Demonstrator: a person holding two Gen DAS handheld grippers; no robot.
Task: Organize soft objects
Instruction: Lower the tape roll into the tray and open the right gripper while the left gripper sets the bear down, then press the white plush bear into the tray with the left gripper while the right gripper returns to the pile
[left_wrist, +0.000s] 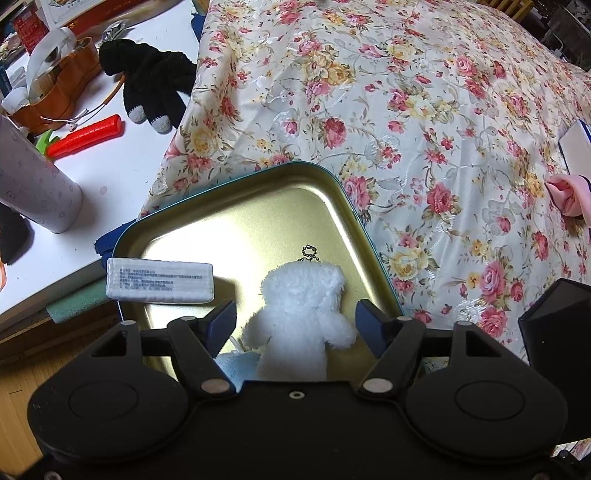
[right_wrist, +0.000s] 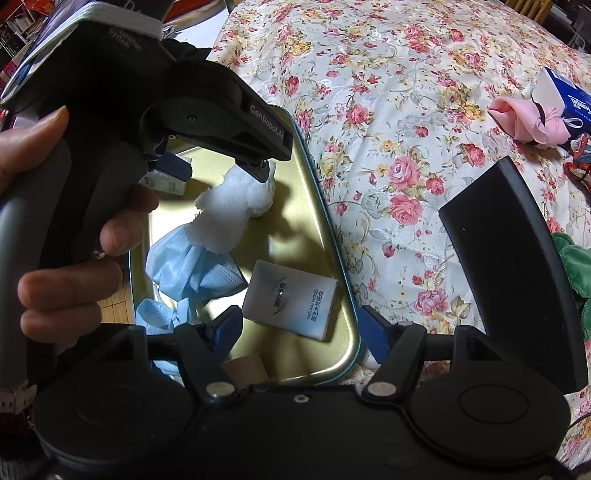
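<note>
A white plush bear (left_wrist: 301, 317) with a ball chain lies in a gold metal tin (left_wrist: 258, 221) on the flowered bedspread. My left gripper (left_wrist: 295, 321) is open, its fingers on either side of the bear and apart from it. The right wrist view shows the same bear (right_wrist: 232, 206) in the tin (right_wrist: 317, 236) under the left gripper, beside blue face masks (right_wrist: 188, 269) and a tissue pack (right_wrist: 291, 299). My right gripper (right_wrist: 301, 330) is open and empty over the tin's near edge. A pink soft item (right_wrist: 524, 122) lies far right on the bed.
A second tissue pack (left_wrist: 159, 280) leans on the tin's left rim. A black glove (left_wrist: 151, 85), a red-handled tool (left_wrist: 85, 134), a white bottle (left_wrist: 37, 181) and a brown box (left_wrist: 55, 88) sit on the white table at left. A green plush (right_wrist: 576, 266) lies at the right edge.
</note>
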